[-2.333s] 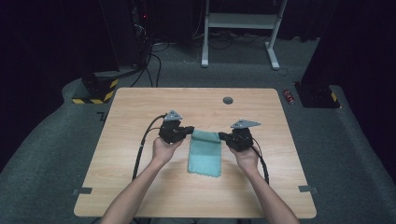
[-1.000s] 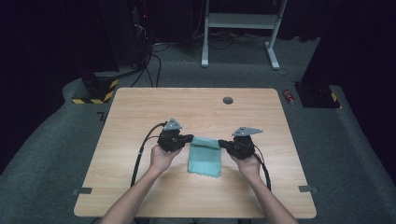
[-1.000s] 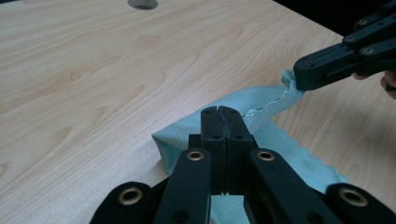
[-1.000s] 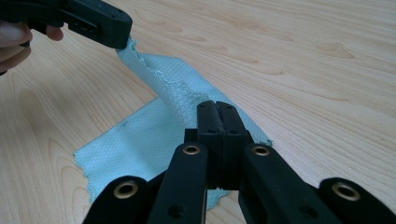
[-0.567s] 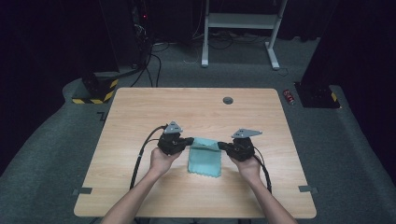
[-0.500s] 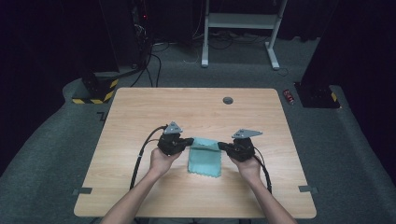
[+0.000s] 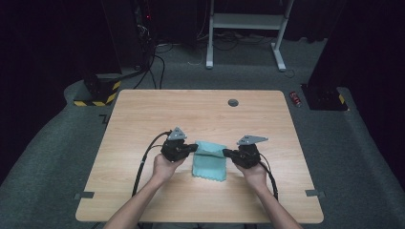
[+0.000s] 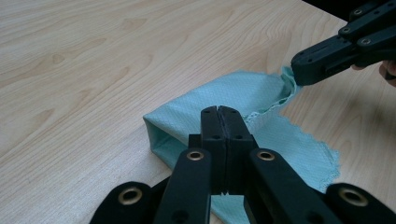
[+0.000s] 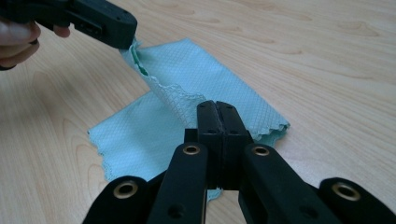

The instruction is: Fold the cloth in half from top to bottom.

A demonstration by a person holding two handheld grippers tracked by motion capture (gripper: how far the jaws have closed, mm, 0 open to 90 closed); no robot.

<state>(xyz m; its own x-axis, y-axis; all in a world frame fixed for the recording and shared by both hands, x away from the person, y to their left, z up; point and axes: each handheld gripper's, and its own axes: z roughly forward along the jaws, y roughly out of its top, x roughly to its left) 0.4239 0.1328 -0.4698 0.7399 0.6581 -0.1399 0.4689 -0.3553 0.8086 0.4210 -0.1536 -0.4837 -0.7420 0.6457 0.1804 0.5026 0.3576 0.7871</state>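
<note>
A teal cloth (image 7: pixel 209 164) lies on the wooden table (image 7: pixel 191 109), partly folded, its raised top edge held between both grippers. My left gripper (image 7: pixel 195 147) is shut on the cloth's left end; in the left gripper view its jaws (image 8: pixel 218 111) meet over the cloth (image 8: pixel 233 95). My right gripper (image 7: pixel 225 152) is shut on the right end, and the right gripper view shows its closed jaws (image 9: pixel 217 106) pinching the scalloped edge of the cloth (image 9: pixel 187 79). Each gripper view also shows the other gripper gripping the far corner: the right gripper (image 8: pixel 299 70), the left gripper (image 9: pixel 126 32).
A small round dark grommet (image 7: pixel 233 102) sits near the table's far edge. Cables trail from both grippers toward the near edge. A white metal frame (image 7: pixel 246 21) and a red item (image 7: pixel 296 98) are on the floor beyond the table.
Both grippers have come a little toward the person with the cloth's edge since the earliest frame. Over the last second they have hardly moved.
</note>
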